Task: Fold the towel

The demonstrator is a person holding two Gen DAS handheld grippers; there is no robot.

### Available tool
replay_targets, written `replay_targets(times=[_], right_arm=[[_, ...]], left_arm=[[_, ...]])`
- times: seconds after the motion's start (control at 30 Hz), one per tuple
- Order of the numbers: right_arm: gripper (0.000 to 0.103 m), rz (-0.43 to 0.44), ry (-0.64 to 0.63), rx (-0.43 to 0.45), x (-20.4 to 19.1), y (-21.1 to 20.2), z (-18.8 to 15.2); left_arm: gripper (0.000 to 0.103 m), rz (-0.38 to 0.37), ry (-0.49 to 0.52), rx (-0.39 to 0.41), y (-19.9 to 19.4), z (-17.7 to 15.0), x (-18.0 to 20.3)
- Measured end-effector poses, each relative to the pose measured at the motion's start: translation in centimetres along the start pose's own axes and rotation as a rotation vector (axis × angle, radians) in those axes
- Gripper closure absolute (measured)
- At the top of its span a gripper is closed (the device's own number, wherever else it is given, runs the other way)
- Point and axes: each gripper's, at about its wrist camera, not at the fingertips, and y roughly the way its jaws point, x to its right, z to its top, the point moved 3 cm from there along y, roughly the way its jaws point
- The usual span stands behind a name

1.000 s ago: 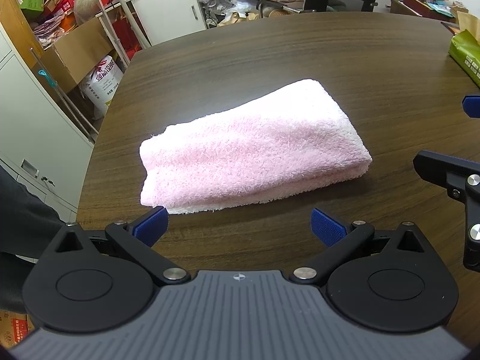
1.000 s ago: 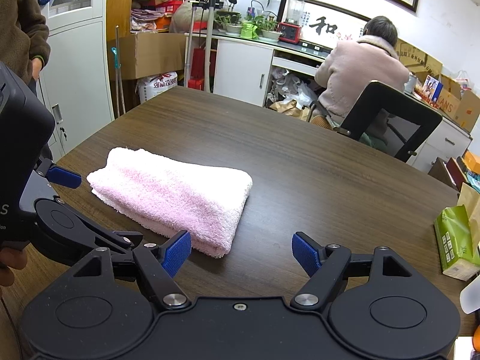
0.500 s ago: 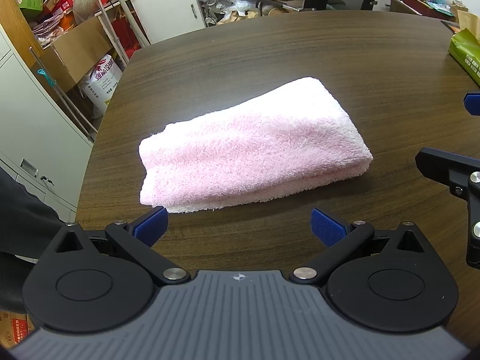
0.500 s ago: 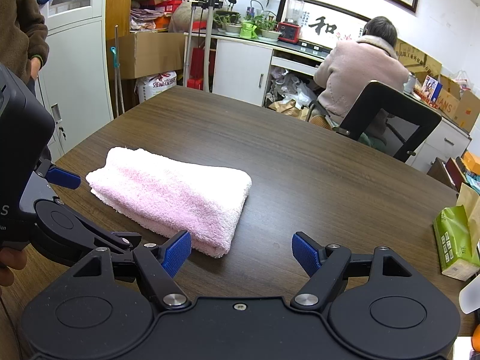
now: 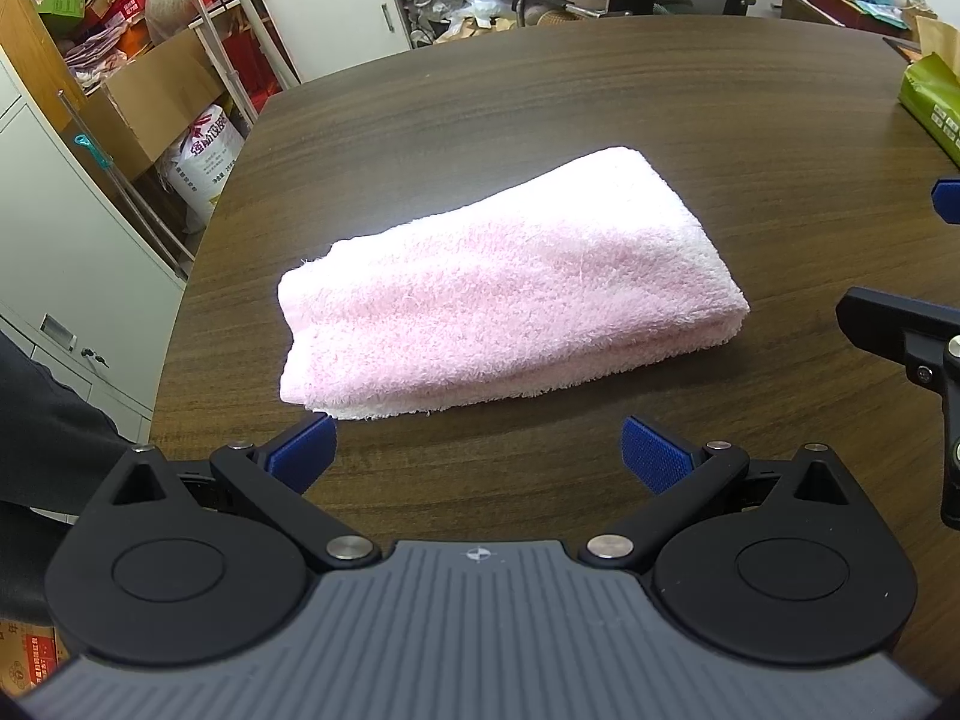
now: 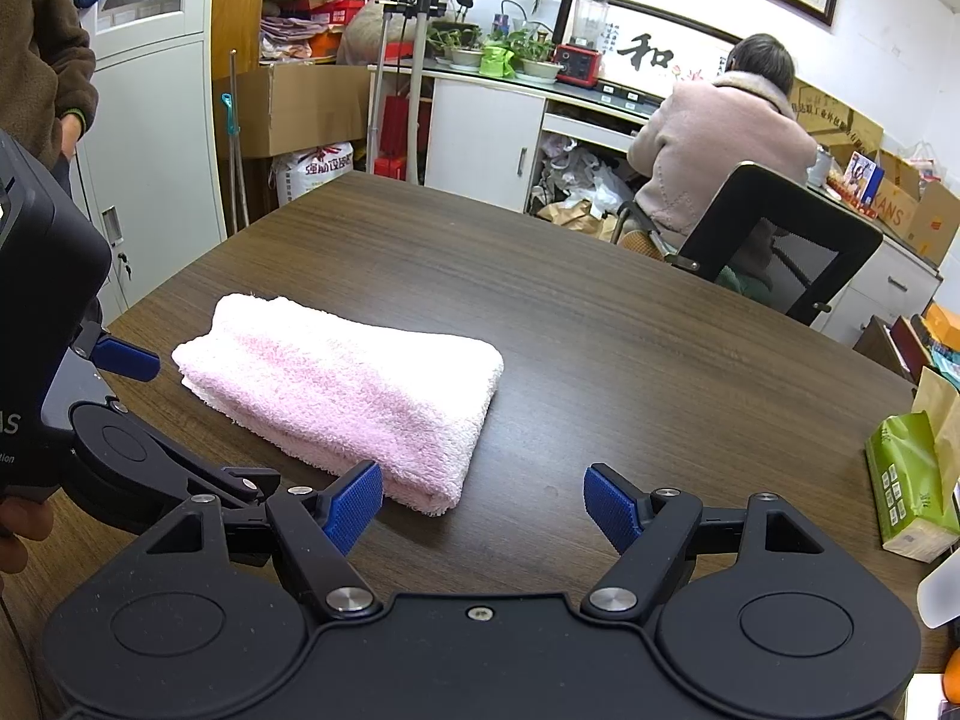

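In the left wrist view, a folded pink towel (image 5: pixel 510 294) is seen lying flat on the dark wood-grain desk (image 5: pixel 600 108), just ahead of the left hand-held gripper (image 5: pixel 477 456). The blue pads (image 5: pixel 651 459) of that hand-held gripper are spread wide, with only bare desk between them; the towel's near edge lies just beyond the left pad and is not gripped. At the right edge, part of the right hand-held gripper (image 5: pixel 918 324) is visible, apart from the towel. A green tissue pack (image 5: pixel 933 102) is seen at the desk's far right

In the right wrist view, the same towel (image 6: pixel 342 390) is found left of centre on the desk (image 6: pixel 630 330), its near corner just beyond the left blue pad of the right hand-held gripper (image 6: pixel 483 501). The jaws are held wide apart and nothing is clamped. The left hand-held gripper (image 6: pixel 96 420) is seen at the left edge, beside the towel's end. A person in a pale coat (image 6: pixel 720 150) is seated behind the desk, back turned, and the green tissue pack (image 6: pixel 909 480) lies at the right
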Motion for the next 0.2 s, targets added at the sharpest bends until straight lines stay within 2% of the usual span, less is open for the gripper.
replay_targets(times=[0.2], right_arm=[[0.03, 0.0, 0.0, 0.0, -0.03, 0.06, 0.06]], left_arm=[[0.0, -0.012, -0.01, -0.008, 0.03, 0.09, -0.3]])
